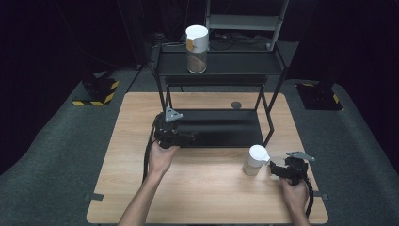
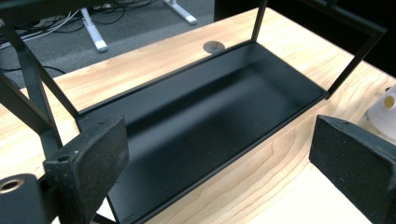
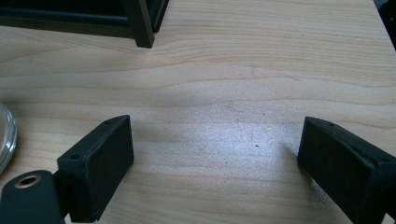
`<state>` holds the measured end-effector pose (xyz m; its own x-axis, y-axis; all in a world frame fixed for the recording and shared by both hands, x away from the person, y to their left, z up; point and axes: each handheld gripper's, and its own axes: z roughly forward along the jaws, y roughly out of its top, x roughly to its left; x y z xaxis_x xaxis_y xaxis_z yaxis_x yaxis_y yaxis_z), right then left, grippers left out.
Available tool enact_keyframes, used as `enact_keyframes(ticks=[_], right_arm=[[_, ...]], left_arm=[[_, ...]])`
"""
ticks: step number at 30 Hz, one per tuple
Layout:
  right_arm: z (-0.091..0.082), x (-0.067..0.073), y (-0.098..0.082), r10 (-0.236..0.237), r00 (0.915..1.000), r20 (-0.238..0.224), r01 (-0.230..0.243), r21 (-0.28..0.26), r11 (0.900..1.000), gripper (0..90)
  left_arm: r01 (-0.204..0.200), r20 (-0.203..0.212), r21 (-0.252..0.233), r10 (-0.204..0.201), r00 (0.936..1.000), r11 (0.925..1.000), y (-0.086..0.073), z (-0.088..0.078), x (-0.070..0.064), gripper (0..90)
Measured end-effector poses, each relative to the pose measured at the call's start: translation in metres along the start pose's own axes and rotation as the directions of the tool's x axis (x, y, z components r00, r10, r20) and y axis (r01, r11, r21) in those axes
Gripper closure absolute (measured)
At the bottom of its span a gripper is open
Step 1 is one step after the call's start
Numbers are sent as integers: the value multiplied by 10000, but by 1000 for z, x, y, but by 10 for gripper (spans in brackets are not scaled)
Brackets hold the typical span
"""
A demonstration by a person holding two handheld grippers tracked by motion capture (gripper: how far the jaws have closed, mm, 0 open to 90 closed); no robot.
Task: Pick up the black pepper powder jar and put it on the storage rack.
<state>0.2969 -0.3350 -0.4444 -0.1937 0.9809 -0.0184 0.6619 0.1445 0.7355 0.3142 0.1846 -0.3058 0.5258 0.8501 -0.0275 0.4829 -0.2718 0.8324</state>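
A clear jar with a white lid (image 1: 196,43) stands on the top shelf of a black metal rack (image 1: 221,70). A second white-lidded jar (image 1: 256,160) stands on the wooden table (image 1: 207,188), just right of the rack's front right leg. My right gripper (image 1: 274,168) is open just right of that jar, low over the table. In the right gripper view its jaws (image 3: 215,154) frame bare wood, with a clear rim (image 3: 5,135) at the left edge. My left gripper (image 1: 190,138) is open at the front left of the rack's bottom shelf (image 2: 210,112), with nothing between its jaws (image 2: 219,158).
The rack's thin legs (image 1: 269,117) rise around the bottom shelf, and one leg (image 3: 139,23) stands ahead of my right gripper. A round grey grommet (image 1: 236,104) sits in the table behind the rack. Yellow-black striped stands (image 1: 96,92) rest on the floor.
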Motion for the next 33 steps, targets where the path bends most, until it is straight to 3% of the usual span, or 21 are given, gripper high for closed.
enact_keyframes(ticks=[6,9,17,33], right_arm=[[0,0,0,3,10000,-1,-3,-1,10000,100],[0,0,0,0,10000,-2,0,-2,10000,99],[0,0,0,-1,10000,0,1,-2,10000,99],[0,0,0,2,10000,9,-2,-1,10000,99]], left_arm=[[-114,-41,61,114,9999,9999,-15,11,-6,50],[-100,-62,349,102,9999,9993,-21,21,-7,51],[738,43,721,-743,9972,9947,-50,49,-4,50],[766,-533,1440,-696,9962,9866,-89,78,-19,47]])
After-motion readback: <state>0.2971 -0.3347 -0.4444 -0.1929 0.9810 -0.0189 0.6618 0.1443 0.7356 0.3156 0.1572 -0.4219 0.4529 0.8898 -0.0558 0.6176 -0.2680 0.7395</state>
